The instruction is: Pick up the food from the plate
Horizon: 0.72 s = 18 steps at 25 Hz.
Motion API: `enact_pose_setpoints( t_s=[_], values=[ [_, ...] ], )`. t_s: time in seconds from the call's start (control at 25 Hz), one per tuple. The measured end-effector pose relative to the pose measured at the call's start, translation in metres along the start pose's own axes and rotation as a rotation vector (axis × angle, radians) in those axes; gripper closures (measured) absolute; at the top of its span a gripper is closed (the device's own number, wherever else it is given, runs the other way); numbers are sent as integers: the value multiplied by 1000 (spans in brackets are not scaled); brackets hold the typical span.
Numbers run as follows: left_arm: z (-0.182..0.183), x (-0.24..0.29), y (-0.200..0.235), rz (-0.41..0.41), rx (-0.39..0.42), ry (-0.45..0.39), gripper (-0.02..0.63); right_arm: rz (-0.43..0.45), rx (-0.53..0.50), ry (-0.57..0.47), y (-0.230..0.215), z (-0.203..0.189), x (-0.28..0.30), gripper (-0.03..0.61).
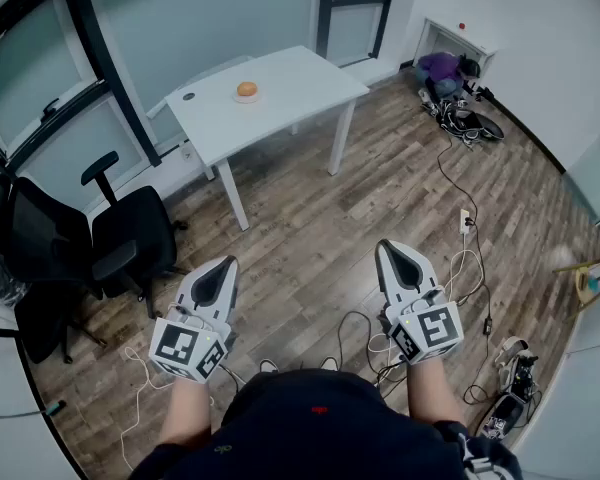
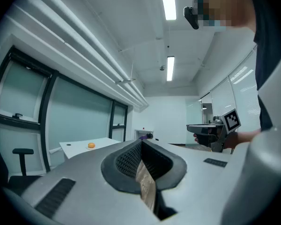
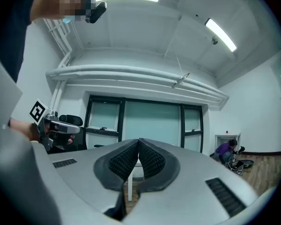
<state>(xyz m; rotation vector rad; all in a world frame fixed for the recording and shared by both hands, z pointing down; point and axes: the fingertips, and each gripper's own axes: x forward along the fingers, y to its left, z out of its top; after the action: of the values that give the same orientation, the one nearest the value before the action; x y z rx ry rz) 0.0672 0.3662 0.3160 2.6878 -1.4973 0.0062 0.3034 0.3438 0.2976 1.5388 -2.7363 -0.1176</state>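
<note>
Wood-plank floor [image 1: 320,228], white table [image 1: 290,88], black office chairs [image 1: 130,238], glazed partition [image 1: 170,18], ceiling strip lights [image 2: 167,1].

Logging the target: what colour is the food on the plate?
The food is orange, clearest in the head view.

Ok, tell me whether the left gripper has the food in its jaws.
No, the round orange food sits on its plate on the white table across the room, while the left gripper has its jaws shut on nothing.

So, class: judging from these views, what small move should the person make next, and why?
Probably step toward the white table: the orange food sits on its plate far across the floor, while the left tool and right tool are shut and empty near the body.
</note>
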Motion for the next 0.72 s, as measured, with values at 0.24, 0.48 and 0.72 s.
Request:
enact_pose_setpoints(
  t_s=[0.24,0.48,0.72],
  values=[
    [-2,-8,-1,3,2,4,594,12,-4,10,9,-2,-1,554],
    [-5,-15,5,8,-3,8,594,31,3,1,18,-2,5,554],
    [-6,-24,19,20,-23,15,594,29,13,35,27,-10,16,554]
  ],
)
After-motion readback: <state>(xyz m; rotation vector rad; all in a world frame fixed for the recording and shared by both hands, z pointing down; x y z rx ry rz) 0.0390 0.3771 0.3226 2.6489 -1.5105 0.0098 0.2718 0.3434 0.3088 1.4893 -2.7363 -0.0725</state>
